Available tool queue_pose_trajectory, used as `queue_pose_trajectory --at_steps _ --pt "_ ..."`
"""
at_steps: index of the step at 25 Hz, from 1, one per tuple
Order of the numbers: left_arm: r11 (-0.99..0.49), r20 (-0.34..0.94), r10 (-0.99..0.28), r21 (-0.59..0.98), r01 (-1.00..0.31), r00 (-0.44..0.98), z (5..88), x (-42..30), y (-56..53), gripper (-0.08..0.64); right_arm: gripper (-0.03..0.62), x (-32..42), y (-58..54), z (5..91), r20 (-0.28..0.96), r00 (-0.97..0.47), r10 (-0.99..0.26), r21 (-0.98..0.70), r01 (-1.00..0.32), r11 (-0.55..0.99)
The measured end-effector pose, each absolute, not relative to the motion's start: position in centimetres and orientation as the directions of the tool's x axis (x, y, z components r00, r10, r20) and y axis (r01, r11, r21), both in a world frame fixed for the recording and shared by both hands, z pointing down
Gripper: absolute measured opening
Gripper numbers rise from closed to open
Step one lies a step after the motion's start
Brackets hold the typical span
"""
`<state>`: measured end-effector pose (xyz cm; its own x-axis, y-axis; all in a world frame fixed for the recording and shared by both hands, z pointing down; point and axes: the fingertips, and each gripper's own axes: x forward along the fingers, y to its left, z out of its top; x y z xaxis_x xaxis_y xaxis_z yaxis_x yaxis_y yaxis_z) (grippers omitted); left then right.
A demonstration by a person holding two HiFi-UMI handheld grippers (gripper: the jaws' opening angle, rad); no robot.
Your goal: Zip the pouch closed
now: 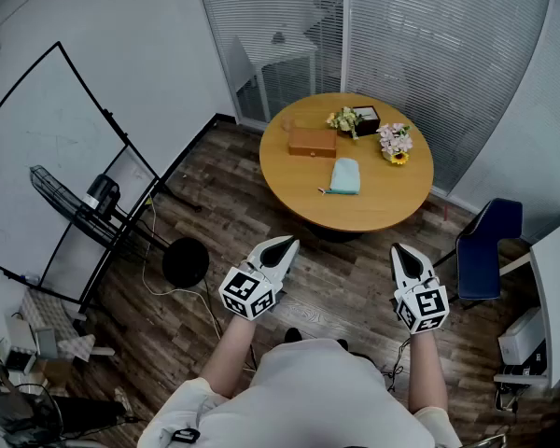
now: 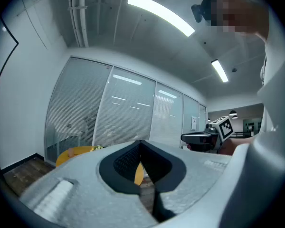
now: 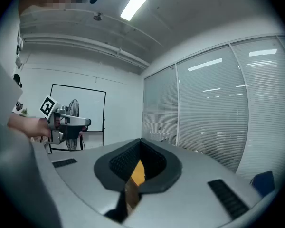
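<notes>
Teal soft fabric pouch (image 1: 344, 175) on the round wooden bench (image 1: 383, 205), beside a brown box (image 1: 313, 142): is zipping under way?

"Seemingly not. Left tongs (image 1: 284, 244) and right tongs (image 1: 402, 251) are both closed on nothing, well short of the bench. Everything remains."

I see a round wooden table (image 1: 383, 203) | teal pouch (image 1: 345, 175) flat near its middle | brown box (image 1: 312, 142) just beyond | dark box (image 1: 367, 119), yellow flowers (image 1: 343, 119), pink flowers (image 1: 395, 142) along far edge
</notes>
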<state>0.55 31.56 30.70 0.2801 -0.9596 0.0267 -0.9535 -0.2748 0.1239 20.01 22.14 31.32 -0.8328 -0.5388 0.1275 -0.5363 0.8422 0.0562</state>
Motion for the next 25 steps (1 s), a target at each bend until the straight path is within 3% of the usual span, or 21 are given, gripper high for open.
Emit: queue_pose_trajectory --at_steps 25 --pt "-0.27 0.073 -0.955 0.179 -0.946 0.286 32.2 0.4 31.6 0.02 0.006 20.1 22.9 31.9 0.112 -0.856 -0.505 -0.01 -0.51 0.86"
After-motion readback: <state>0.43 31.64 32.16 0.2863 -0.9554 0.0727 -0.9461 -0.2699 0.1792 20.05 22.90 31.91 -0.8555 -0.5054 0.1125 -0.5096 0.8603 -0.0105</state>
